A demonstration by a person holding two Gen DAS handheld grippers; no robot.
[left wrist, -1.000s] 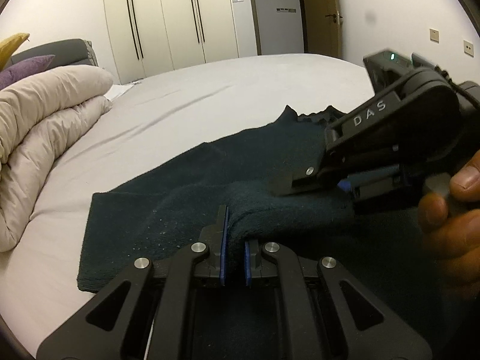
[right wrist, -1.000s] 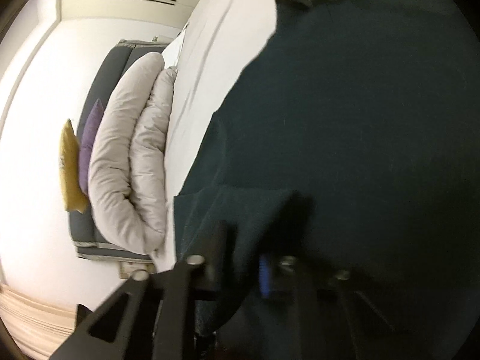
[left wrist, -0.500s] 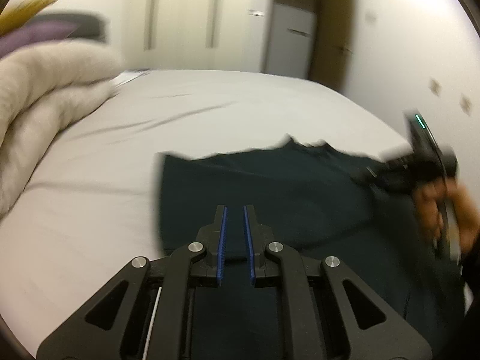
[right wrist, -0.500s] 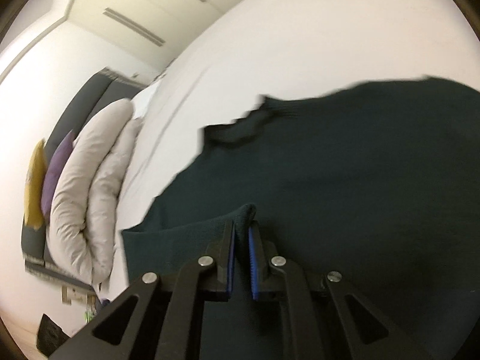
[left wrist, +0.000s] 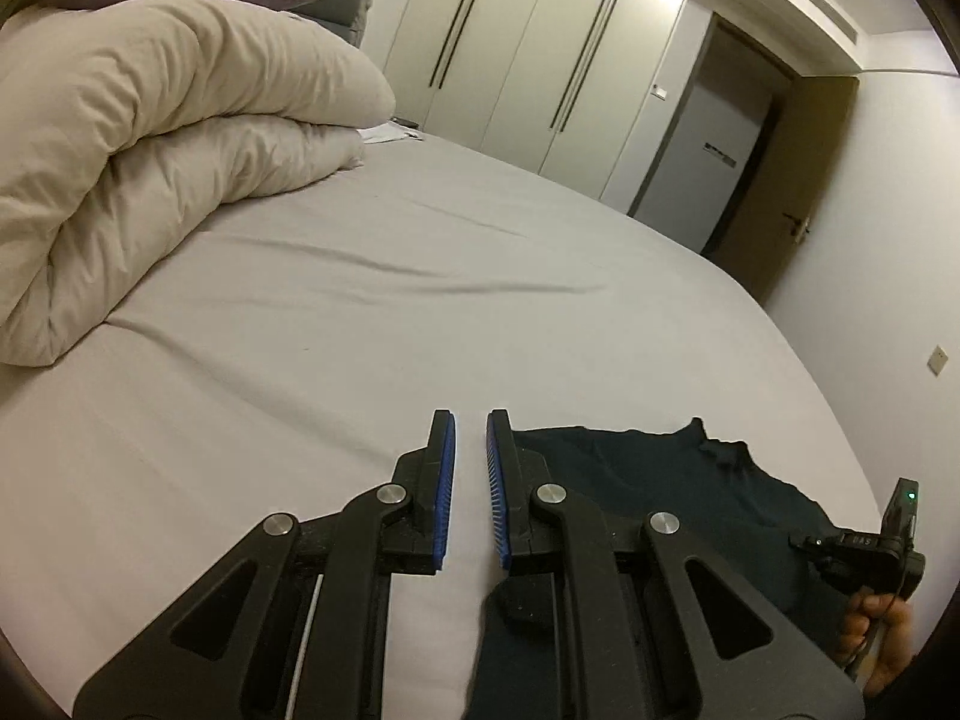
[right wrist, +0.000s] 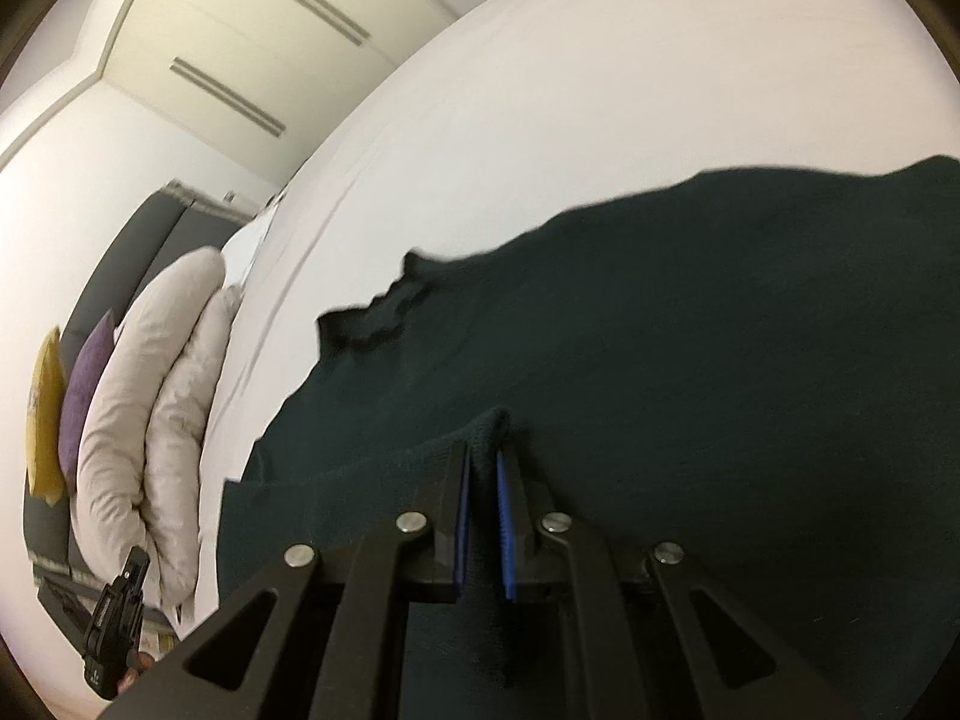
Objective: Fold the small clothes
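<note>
The right gripper is pinching a sweater fold that needs laying flat and square, while the left gripper is hanging nearly closed, empty.

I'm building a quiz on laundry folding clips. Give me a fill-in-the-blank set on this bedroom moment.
1. The right gripper is shut on a fold of the dark green ____.
2. The left gripper holds ____ between its blue pads.
3. The garment lies on a ____ with a pale sheet.
4. Behind the rolled duvet sits a ____ cushion beside a yellow one.

Missing words: garment; nothing; bed; purple
</note>
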